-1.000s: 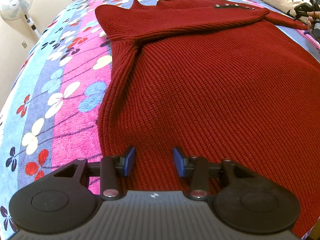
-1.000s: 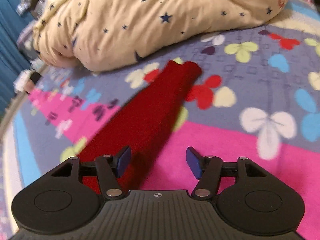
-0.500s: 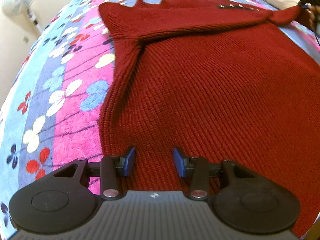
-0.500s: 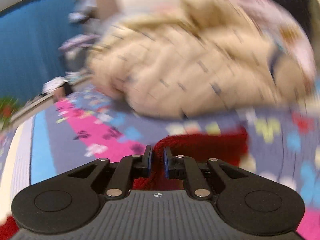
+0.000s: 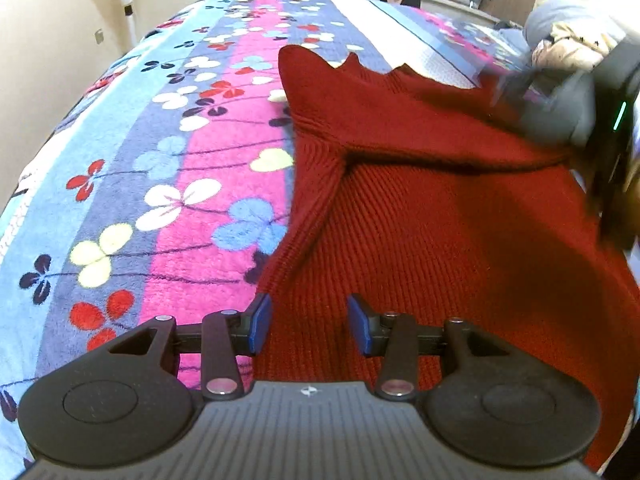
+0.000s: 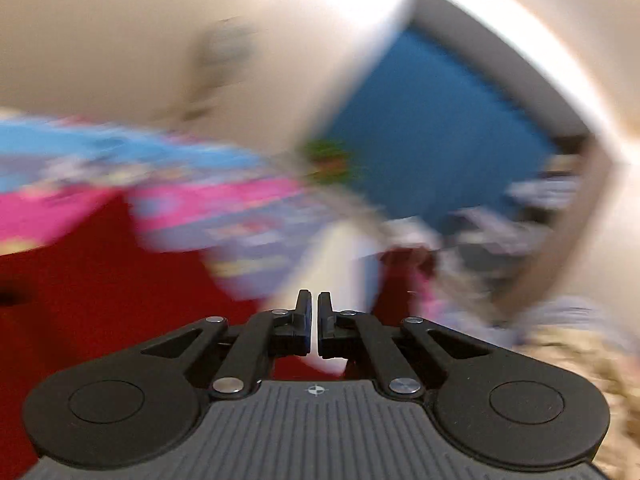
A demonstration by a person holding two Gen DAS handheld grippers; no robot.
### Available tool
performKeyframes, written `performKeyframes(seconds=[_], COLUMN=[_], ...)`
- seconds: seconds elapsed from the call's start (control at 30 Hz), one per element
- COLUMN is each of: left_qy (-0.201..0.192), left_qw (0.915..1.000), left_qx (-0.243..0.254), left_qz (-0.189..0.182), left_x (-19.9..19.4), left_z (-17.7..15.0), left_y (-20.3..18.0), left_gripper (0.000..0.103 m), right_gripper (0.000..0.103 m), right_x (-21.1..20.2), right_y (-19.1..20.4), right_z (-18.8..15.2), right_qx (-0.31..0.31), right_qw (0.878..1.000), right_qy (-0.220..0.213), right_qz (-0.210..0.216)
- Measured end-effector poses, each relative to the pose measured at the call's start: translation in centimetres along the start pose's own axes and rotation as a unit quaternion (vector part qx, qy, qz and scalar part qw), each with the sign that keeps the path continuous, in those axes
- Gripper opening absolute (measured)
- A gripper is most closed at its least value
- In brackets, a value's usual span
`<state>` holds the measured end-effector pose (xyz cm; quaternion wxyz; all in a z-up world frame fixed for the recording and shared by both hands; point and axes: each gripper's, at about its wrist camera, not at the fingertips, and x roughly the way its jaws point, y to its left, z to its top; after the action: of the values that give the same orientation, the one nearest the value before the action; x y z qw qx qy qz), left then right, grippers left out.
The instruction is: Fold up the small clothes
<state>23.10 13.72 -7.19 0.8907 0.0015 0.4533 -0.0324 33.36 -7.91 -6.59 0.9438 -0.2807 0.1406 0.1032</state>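
One big floral blanket (image 5: 180, 208) covers the bed, red sweater (image 5: 440, 264) flat on its right half.

Sweater long axis runs straight away from left tongs (image 5: 308, 324), hem nearest, collar far. One sleeve (image 5: 420, 140) is drawn across the chest toward the blurred right tongs at pic right edge.

L tongs: apart, nothing clamped, hovering over the hem corner, with the sweater's left edge btwn the fingers. L hand is clearly nearer the hem, so prob. its job next.

R tongs (image 6: 315, 320): jaws have just been closing, now together. View is smeared and I see no cloth btwn them, so can't tell if the sleeve is pinched.

No containers in view.
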Motion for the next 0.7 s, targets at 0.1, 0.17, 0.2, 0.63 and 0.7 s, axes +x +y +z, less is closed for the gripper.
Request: performKeyframes(seconds=[0.1,0.17,0.2,0.63,0.7], left_qy=[0.0,-0.001,-0.004,-0.074,-0.1], left_qw=[1.0,0.9999,0.9998,0.9964,0.9924], left_qx=[-0.001,0.002,0.003,0.034,0.07], left_qz=[-0.008,-0.013,-0.017,-0.024,-0.013], left_x=[-0.5,-0.7,-0.9,-1.0,-1.2], left_z=[-0.2,-0.2,-0.3,0.2,-0.3], left_y=[0.0,-0.1,-0.2,-3.1,-4.2], left_gripper=[0.048,0.048,0.048,0.048,0.048], right_gripper=[0.0,0.005,0.009,0.056,0.061], right_x=[0.0,-1.0,-1.6,-5.3,-4.6], right_y=[3.7,3.3,2.4,-11.5,-11.8], right_z=[-1.6,-2.2,-2.4,-13.4,-14.1], right_qx=[-0.002,0.018,0.033,0.255,0.264], right_qw=[0.99,0.987,0.986,0.918,0.907], right_qy=[0.089,0.111,0.116,0.288,0.318], right_qz=[0.105,0.114,0.115,0.093,0.08])
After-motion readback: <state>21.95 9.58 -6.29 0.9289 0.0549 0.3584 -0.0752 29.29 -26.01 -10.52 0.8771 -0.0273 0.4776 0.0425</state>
